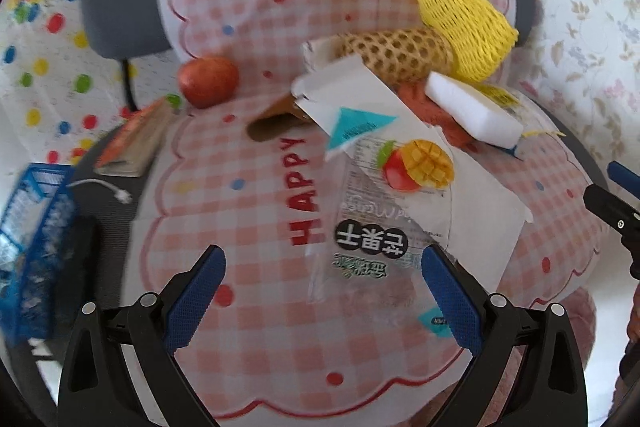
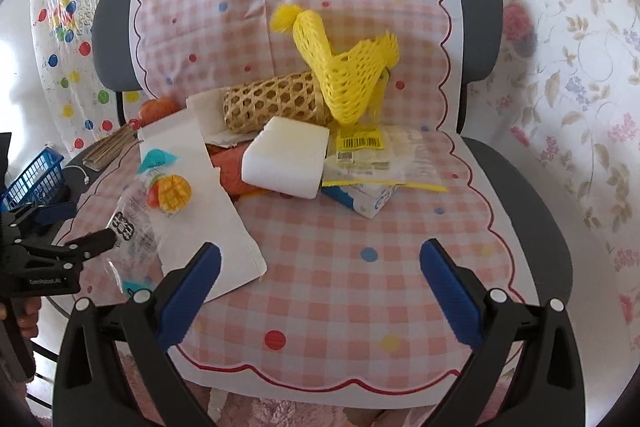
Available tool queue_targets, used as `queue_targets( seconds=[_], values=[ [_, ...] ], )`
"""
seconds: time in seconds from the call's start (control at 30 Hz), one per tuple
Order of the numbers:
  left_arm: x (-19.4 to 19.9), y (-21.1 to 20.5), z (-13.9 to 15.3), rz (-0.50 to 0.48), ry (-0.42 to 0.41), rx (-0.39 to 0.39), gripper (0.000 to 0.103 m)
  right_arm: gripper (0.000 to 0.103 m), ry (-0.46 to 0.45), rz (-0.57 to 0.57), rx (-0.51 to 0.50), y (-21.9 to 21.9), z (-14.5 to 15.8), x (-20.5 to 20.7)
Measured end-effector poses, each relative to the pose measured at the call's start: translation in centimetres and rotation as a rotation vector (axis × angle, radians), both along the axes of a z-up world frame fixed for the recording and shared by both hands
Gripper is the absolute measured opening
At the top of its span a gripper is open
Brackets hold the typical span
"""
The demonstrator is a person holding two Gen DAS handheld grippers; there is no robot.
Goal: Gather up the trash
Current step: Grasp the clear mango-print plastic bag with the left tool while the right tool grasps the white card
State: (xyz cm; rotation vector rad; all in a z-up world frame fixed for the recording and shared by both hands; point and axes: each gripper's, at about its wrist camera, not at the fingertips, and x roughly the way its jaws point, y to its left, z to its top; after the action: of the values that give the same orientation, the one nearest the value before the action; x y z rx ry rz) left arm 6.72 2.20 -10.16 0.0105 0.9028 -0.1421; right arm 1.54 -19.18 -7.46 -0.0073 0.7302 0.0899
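Nearest the lenses, both tools stood with jaws spread wide and nothing between them: the left gripper (image 1: 322, 267), black-framed with blue cross-hatched rubber pads, hung over the near part of the seat, and the right gripper (image 2: 320, 263), of the same make, hung over a bare patch of cloth at the seat's front. The seat carried a pink-and-white gingham cloth with a red scalloped border, coloured dots and the red word HAPPY (image 1: 260, 307), smooth and faintly creased, draped over a grey padded chair (image 2: 516, 195). Directly ahead of the left gripper lay the trash: a clear, crinkled plastic snack wrapper printed with a cut mango and black characters (image 1: 384, 211), flat, partly overlapping a long white sheet of card with a teal triangular label (image 1: 472, 203). The right gripper's tip showed at the edge of the left view, apart from the wrapper. Farther in, a white rectangular foam block (image 2: 286, 159), matte with soft corners, rested on an orange crumpled cloth (image 2: 230, 171); just beside it lay a small blue-and-white carton (image 2: 368, 201) beneath clear film with a yellow barcode label (image 2: 360, 143). Behind the block lay a tan woven cane cylinder, open-weave (image 2: 276, 101), on its side, and a yellow foam mesh fruit sleeve (image 2: 340, 79) leaned against the chair back. At the left rear sat a round red-orange fruit (image 1: 208, 81) and a worn book with an orange cover (image 1: 136, 139). Off the seat to the left stood a blue plastic lattice basket (image 1: 36, 227), near a white cable end (image 1: 120, 193). Farthest hung dotted and floral sheeting.
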Motion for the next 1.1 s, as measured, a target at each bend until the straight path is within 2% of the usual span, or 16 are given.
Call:
queue_targets(
  seconds=[0.17, 0.33, 0.43, 0.5, 0.53, 0.67, 0.73, 0.77, 0.8, 0.97, 1.1],
  values=[
    [1.9, -0.5, -1.8, -0.052, 0.032, -0.045, 0.096, 0.097, 0.024, -0.018, 0.006, -0.5, -0.7, 0.4],
    [2.9, -1.9, -1.8, -0.125, 0.013, -0.068, 0.092, 0.097, 0.044, -0.038, 0.008, -1.2, -1.0, 0.6],
    [3.3, -2.3, -1.7, -0.178, 0.024, -0.117, 0.090, 0.097, 0.049, -0.036, 0.017, -1.4, -1.0, 0.5],
    [3.7, -2.8, -1.7, -0.212, 0.038, -0.152, 0.072, 0.097, 0.045, -0.035, 0.016, -1.2, -0.9, 0.4],
    [3.8, -2.8, -1.7, -0.216, 0.041, -0.165, 0.072, 0.097, 0.044, -0.033, 0.016, -1.2, -0.9, 0.3],
    [3.7, -3.4, -1.5, -0.245, 0.053, -0.185, 0.051, 0.097, 0.035, -0.029, 0.017, -1.1, -0.6, -0.3],
    [3.7, -3.8, -1.3, -0.260, 0.063, -0.184, 0.037, 0.097, 0.032, -0.032, 0.020, -1.3, -0.5, -0.6],
    [3.5, -3.8, -1.2, -0.268, 0.066, -0.187, 0.023, 0.097, 0.031, -0.034, 0.021, -1.3, -0.5, -0.7],
    [3.3, -3.8, -1.1, -0.274, 0.066, -0.195, 0.016, 0.097, 0.032, -0.037, 0.023, -1.4, -0.5, -0.8],
    [1.6, -3.2, 1.5, -0.265, -0.023, -0.208, 0.010, 0.097, 0.028, -0.042, 0.022, -1.5, -0.5, -1.3],
    [-0.2, -1.5, 4.9, -0.191, -0.132, -0.162, 0.010, 0.097, 0.010, -0.028, 0.022, -1.3, -0.2, -1.5]
  ],
)
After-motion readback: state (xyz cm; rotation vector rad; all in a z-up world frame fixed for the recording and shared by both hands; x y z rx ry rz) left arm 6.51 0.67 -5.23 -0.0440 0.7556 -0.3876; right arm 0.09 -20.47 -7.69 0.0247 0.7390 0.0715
